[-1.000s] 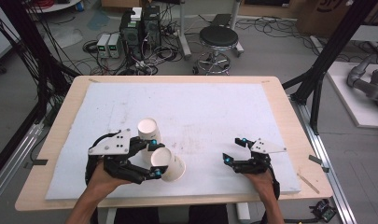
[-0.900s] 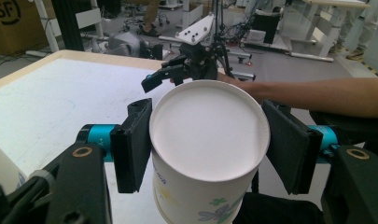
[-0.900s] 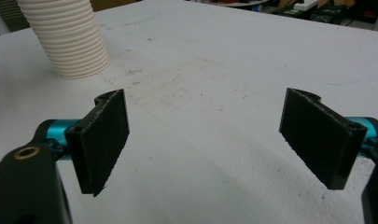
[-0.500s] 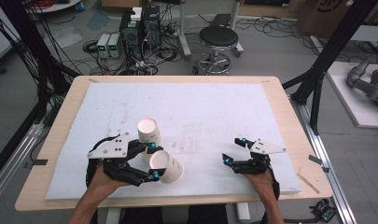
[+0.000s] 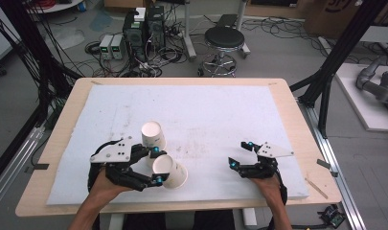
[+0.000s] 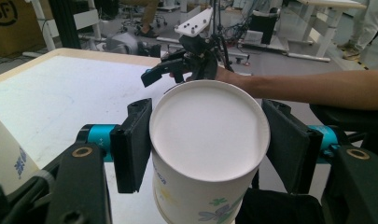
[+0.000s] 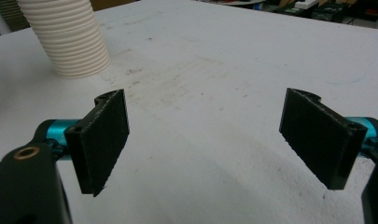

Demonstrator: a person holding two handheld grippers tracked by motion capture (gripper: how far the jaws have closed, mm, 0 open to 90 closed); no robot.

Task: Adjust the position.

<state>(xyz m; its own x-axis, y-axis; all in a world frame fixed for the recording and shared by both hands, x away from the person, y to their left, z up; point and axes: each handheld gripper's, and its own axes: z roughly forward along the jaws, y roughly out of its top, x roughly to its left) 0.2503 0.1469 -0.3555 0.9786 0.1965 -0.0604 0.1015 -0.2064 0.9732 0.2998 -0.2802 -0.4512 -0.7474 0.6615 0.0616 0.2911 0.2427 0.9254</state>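
A white paper cup (image 5: 171,173) with a small printed pattern lies tilted on its side between the jaws of my left gripper (image 5: 157,165), which is shut on it near the front left of the white mat (image 5: 220,108). In the left gripper view the cup (image 6: 207,140) shows its round end, with both black pads pressed against its sides. A second white cup (image 5: 153,134) stands upside down just beyond it, also seen as a cup (image 6: 4,154) at the left edge. My right gripper (image 5: 239,153) rests open and empty at the front right, its fingers (image 7: 102,140) wide apart.
The mat covers a wooden table (image 5: 297,120). A white ribbed cylinder (image 7: 70,37) stands on the mat ahead of the right gripper. The other gripper (image 6: 177,65) and a forearm (image 6: 317,86) cross the left gripper view. A stool (image 5: 223,40) and computers (image 5: 143,24) sit beyond the table.
Hardly anything: the left gripper keeps the cup in the same place, and the right gripper has turned very slightly.
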